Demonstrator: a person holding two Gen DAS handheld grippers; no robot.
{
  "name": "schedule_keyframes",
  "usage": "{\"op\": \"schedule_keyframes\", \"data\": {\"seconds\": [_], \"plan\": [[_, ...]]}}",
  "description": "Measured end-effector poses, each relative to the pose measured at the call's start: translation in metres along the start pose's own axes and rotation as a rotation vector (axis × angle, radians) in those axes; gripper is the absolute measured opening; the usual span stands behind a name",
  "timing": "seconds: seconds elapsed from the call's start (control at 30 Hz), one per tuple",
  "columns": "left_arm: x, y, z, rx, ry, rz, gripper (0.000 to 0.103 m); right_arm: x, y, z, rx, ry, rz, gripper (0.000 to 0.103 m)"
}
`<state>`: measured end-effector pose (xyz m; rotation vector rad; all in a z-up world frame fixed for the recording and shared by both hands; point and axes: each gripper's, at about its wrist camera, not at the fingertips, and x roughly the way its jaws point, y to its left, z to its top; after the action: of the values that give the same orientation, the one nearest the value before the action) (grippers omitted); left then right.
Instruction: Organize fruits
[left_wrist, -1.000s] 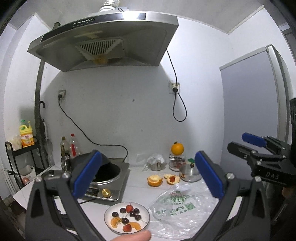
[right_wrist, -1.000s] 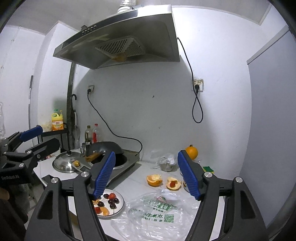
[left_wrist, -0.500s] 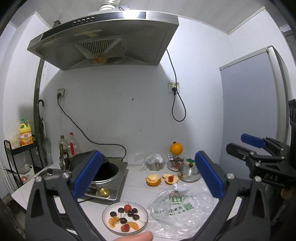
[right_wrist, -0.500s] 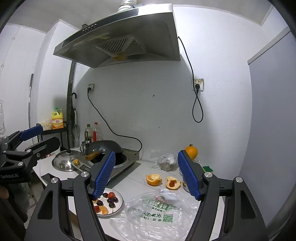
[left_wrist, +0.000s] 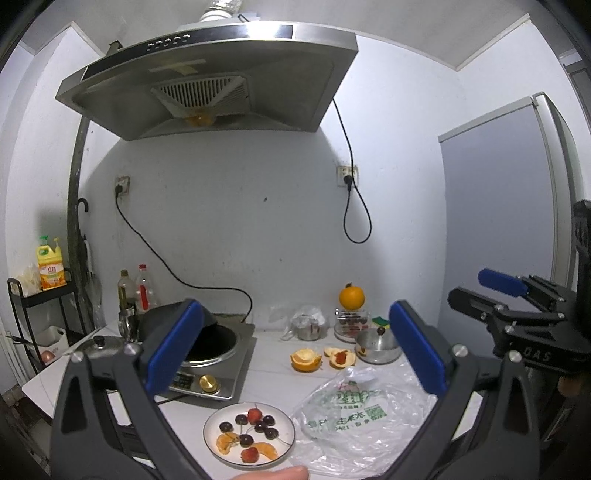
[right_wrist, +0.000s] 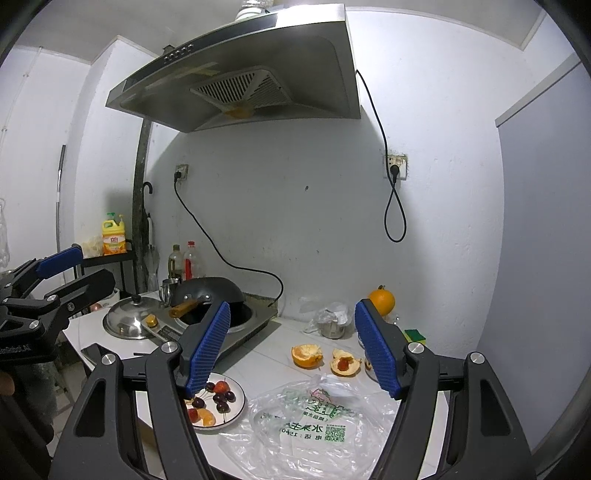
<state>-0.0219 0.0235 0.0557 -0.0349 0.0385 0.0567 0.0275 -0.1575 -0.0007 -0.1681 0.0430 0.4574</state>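
A white plate (left_wrist: 284, 448) with dark cherries, strawberries and orange segments sits at the counter's front edge; it also shows in the right wrist view (right_wrist: 239, 404). A clear plastic bag (left_wrist: 354, 413) with green print lies right of it. Behind lie orange peel halves (left_wrist: 304, 359), one holding a red fruit (left_wrist: 340, 357). A whole orange (left_wrist: 351, 296) rests on a jar at the back. My left gripper (left_wrist: 293, 350) is open and empty, held above the plate. My right gripper (right_wrist: 291, 347) is open and empty, above the bag (right_wrist: 314, 424).
An induction cooker with a dark wok (left_wrist: 207, 339) stands at the left, a steel lid (right_wrist: 129, 321) beside it. Bottles (left_wrist: 135, 288), a small steel pot (left_wrist: 376, 347), a green sponge (right_wrist: 415, 335) and a range hood (left_wrist: 210, 81) overhead. A fridge (left_wrist: 517, 206) stands at the right.
Both grippers have drifted slightly back and up; the counter items sit a little lower in view. Nothing was grasped.
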Motion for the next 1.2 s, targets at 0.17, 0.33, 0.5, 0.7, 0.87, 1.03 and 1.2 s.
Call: {"op": "schedule_keyframes", "data": {"seconds": [0.17, 0.33, 0.5, 0.7, 0.87, 1.03, 1.2], "plan": [[0.0003, -0.0006, 0.0, -0.002, 0.004, 0.001, 0.102, 0.0011, -0.0005, -0.0009, 0.001, 0.002, 0.0, 0.073], [0.0003, -0.0007, -0.0001, -0.002, 0.004, 0.001, 0.102, 0.0011, -0.0006, -0.0005, 0.0, 0.003, 0.0, 0.073], [0.0006, -0.001, 0.0, -0.001, 0.004, 0.002, 0.102, 0.0012, -0.0009, -0.0021, 0.001, 0.004, -0.003, 0.073], [0.0013, -0.0013, 0.0003, -0.004, 0.006, -0.001, 0.102, 0.0005, -0.0006, -0.0018, 0.0, 0.004, -0.004, 0.073], [0.0016, -0.002, -0.0006, -0.002, 0.007, 0.002, 0.102, 0.0009, -0.0011, -0.0012, 0.002, 0.003, -0.004, 0.073], [0.0015, -0.0027, -0.0019, -0.004, 0.012, 0.003, 0.102, 0.0026, -0.0044, -0.0048, 0.001, 0.001, -0.002, 0.073], [0.003, -0.0044, -0.0027, 0.004, 0.015, -0.006, 0.102, 0.0022, -0.0056, -0.0054, 0.003, 0.002, -0.002, 0.073]]}}
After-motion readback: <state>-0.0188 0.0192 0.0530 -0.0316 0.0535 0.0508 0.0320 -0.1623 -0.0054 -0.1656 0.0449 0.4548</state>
